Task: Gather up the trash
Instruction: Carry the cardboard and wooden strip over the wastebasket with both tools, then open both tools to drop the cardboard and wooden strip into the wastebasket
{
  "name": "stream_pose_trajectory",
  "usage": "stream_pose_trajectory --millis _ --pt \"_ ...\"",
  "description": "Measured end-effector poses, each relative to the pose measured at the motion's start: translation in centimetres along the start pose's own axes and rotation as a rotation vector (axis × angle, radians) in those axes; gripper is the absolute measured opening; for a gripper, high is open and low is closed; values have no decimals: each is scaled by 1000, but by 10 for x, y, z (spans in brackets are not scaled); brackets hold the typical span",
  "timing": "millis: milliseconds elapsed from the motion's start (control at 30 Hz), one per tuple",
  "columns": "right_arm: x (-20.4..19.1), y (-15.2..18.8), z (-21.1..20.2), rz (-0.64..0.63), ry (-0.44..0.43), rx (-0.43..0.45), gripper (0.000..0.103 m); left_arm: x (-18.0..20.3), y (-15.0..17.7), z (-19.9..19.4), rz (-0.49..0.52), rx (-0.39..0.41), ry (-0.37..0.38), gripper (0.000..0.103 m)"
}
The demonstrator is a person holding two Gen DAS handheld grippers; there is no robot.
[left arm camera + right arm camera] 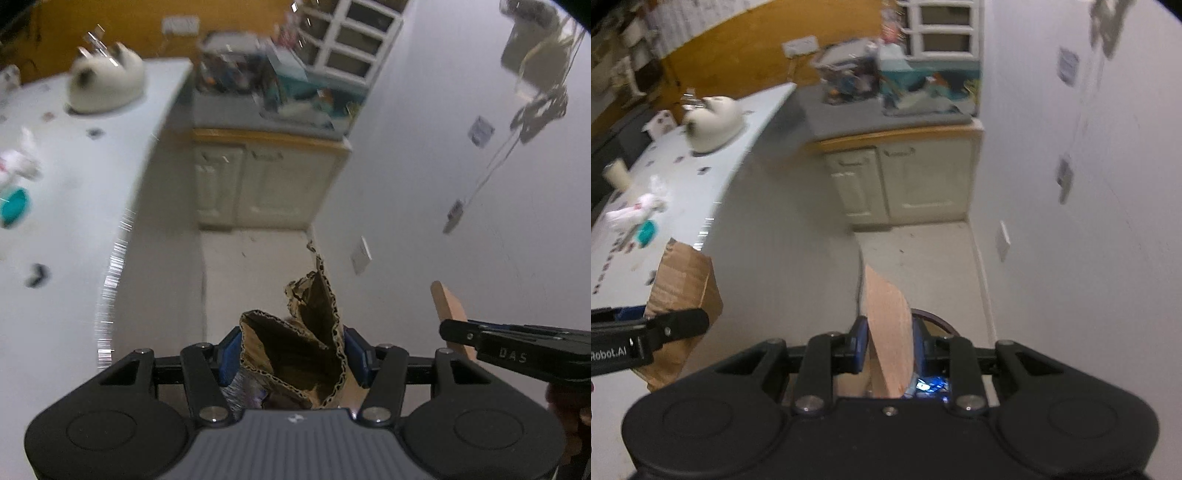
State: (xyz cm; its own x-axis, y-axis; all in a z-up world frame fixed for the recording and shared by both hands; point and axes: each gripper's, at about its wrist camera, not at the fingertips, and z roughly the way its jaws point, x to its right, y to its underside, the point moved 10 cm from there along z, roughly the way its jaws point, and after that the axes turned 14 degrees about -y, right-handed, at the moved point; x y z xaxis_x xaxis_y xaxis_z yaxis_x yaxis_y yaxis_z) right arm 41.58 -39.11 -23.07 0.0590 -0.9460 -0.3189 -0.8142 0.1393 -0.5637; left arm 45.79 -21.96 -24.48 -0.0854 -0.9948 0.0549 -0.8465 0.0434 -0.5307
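left gripper (293, 356): clamped on crumpled cardboard scrap (306, 339); scrap sticks up between blue pads (229, 354); held in air beside white table (74, 221)
right gripper (890, 345): pinching flat cardboard piece (888, 332) upright; above floor (923, 258)
table: crumpled white wrapper (635, 212), teal lid (646, 230)
background: cream cabinet (905, 181); blurred

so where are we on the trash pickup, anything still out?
In hand: left gripper is shut on torn cardboard, right gripper on a flat cardboard piece. Nothing visibly binned; no bin clearly in view. Left: crumpled white wrapper and a teal item on the table.
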Motion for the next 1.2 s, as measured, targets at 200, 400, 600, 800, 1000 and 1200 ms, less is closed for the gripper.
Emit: stream_pose_trajectory --millis 200,400,600,800,1000,1200 --pt "51 16 47 103 29 -62 26 29 14 73 16 -152 45 58" --pt "91 51 116 238 12 -163 26 39 32 144 -16 -285 45 58" --pt "111 93 200 338 -26 -266 26 40 49 193 3 -348 25 58" --pt "117 115 270 449 -80 -279 27 40 57 219 -14 -376 46 58" --pt "118 116 281 449 -87 -270 44 40 62 232 -39 -378 65 58" --pt "133 121 253 475 -63 -252 45 57 68 245 -6 -379 86 64"
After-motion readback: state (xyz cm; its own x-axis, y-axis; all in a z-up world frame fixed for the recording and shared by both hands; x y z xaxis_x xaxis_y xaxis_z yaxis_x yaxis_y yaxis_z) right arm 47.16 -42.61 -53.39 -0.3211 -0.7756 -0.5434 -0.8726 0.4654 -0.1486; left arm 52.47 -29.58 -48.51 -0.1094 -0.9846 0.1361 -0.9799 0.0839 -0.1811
